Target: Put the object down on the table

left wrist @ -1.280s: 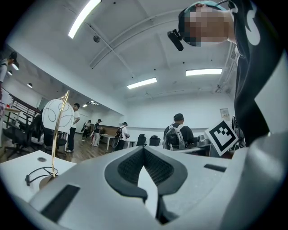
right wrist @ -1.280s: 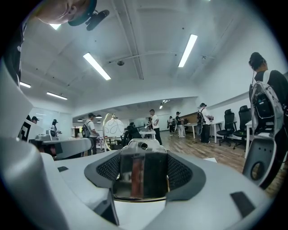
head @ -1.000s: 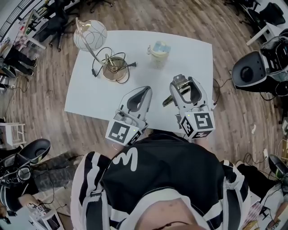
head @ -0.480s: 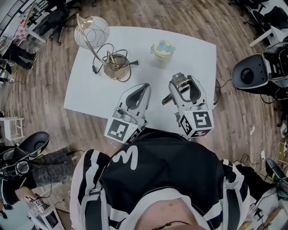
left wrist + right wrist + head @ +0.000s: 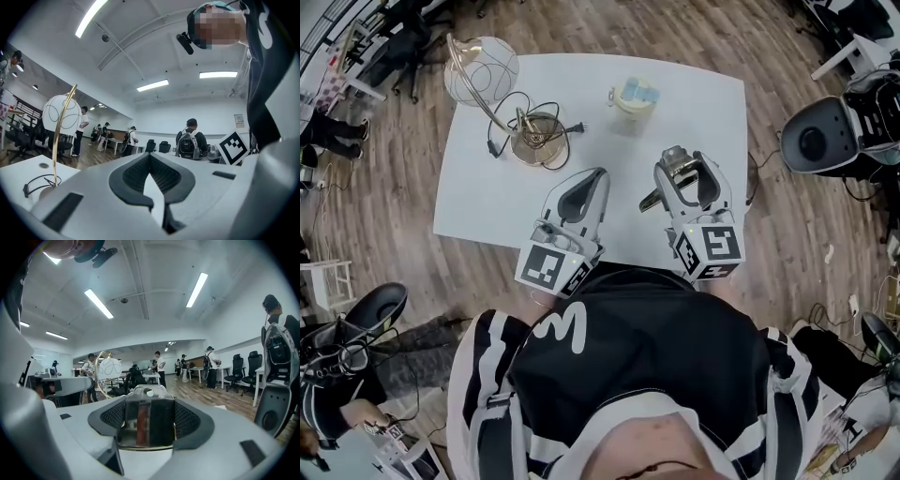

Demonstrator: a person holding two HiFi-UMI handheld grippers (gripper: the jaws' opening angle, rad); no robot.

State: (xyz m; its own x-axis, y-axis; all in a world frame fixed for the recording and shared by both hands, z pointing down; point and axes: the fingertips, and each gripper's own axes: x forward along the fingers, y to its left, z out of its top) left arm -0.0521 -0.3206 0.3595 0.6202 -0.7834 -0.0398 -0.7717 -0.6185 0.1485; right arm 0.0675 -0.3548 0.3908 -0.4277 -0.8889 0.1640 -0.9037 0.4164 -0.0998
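Note:
A small clear-and-metal object [image 5: 145, 413] with a dark and reddish inside sits between the pads of my right gripper [image 5: 149, 427], which is shut on it. In the head view that object [image 5: 669, 169] is held over the right part of the white table [image 5: 487, 197], with a dark part sticking out to the left, by the right gripper [image 5: 684, 169]. Whether the object touches the tabletop I cannot tell. My left gripper [image 5: 592, 178] hovers over the table's near middle. Its jaws [image 5: 150, 157] are shut with nothing between them.
A lamp with a white wire-patterned globe [image 5: 480, 67], a brass base [image 5: 534, 142] and a black cord stands at the table's far left. A pale cup-like container [image 5: 635, 97] stands far centre. Office chairs [image 5: 816, 141] and several people surround the table.
Both grippers hold almost the same places. The left gripper has edged slightly, and the head view has shifted a little.

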